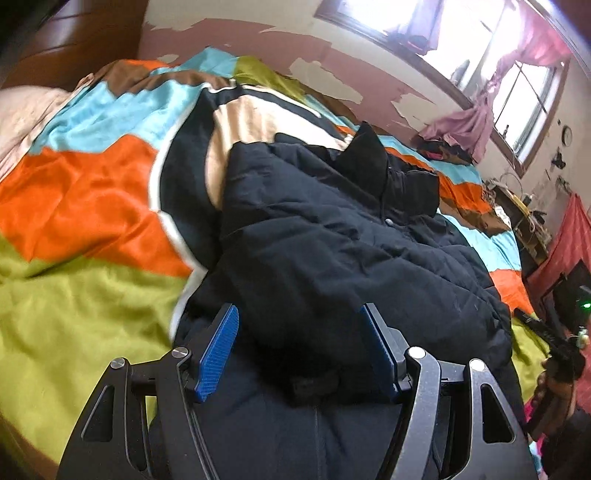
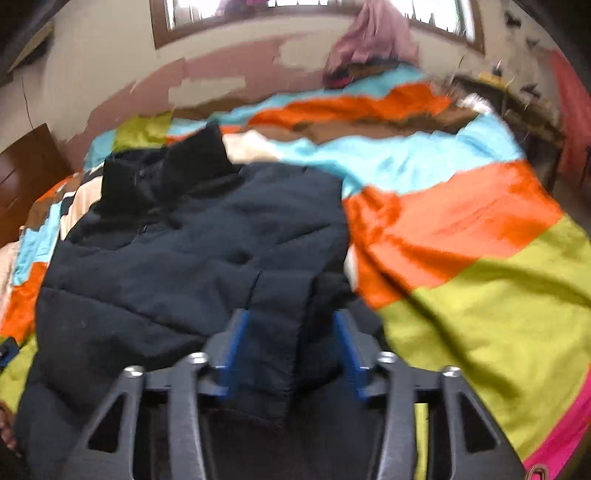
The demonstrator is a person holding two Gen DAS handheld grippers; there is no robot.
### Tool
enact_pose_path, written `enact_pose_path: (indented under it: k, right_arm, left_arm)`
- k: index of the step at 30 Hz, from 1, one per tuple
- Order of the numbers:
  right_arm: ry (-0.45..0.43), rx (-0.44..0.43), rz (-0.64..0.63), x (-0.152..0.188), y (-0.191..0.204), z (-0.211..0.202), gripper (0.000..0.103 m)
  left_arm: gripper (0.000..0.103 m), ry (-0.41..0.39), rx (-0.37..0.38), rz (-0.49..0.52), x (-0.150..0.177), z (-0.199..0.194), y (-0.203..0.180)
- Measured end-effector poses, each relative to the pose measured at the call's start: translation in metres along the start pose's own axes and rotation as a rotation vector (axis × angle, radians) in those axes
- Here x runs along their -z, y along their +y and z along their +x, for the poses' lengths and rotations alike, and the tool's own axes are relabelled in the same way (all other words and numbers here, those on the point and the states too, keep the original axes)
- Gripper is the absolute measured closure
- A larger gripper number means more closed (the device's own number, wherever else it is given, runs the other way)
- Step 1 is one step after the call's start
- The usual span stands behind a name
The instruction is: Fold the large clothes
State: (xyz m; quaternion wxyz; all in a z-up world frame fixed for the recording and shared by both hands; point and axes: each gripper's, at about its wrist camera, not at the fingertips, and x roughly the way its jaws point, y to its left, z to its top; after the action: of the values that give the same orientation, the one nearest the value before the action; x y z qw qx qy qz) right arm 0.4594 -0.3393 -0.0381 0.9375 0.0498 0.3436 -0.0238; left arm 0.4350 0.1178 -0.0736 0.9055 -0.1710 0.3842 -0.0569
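A black puffer jacket point(image 1: 332, 240) lies collar-up on a bed, its collar point(image 1: 369, 155) at the far end. In the left wrist view my left gripper point(image 1: 299, 343) hovers over the jacket's near part. Its blue pads point(image 1: 218, 350) stand wide apart, and a folded-in sleeve end point(image 1: 314, 384) lies between them without touching them. In the right wrist view my right gripper point(image 2: 293, 350) is over the jacket point(image 2: 166, 258) at its right side. The other sleeve point(image 2: 284, 325) runs between its pads point(image 2: 349, 354), which stand apart from the cloth. The picture is blurred.
The bed is covered by a patchwork bedspread point(image 1: 92, 206) in orange, green, blue and brown, with open cover point(image 2: 480, 295) to the jacket's right. A peeling wall and windows point(image 1: 424, 26) lie beyond. A hand point(image 1: 550, 387) shows at the right edge, near a cluttered side table point(image 1: 517, 206).
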Motion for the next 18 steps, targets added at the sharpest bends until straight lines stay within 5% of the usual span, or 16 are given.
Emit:
enact_pose_path:
  k: [3, 7, 10, 14, 18]
  right_arm:
    - [-0.063, -0.072, -0.092, 0.001, 0.022, -0.010, 0.033]
    - [-0.003, -0.202, -0.214, 0.012, 0.062, 0.004, 0.033]
    - [0.025, -0.211, -0.264, 0.024, 0.082, 0.022, 0.033]
    - [0.071, -0.197, -0.255, 0.037, 0.083, 0.054, 0.034]
    - [0.063, -0.233, -0.226, 0.045, 0.077, 0.071, 0.032]
  left_arm:
    - [0.042, 0.013, 0.005, 0.036, -0.003, 0.014, -0.011]
    - [0.042, 0.032, -0.004, 0.054, 0.000, 0.037, -0.021]
    - [0.041, 0.079, -0.048, 0.077, 0.006, 0.055, -0.023]
    - [0.025, 0.135, -0.093, 0.079, 0.013, 0.074, -0.019]
    - [0.020, 0.147, -0.087, 0.062, 0.018, 0.082, -0.012]
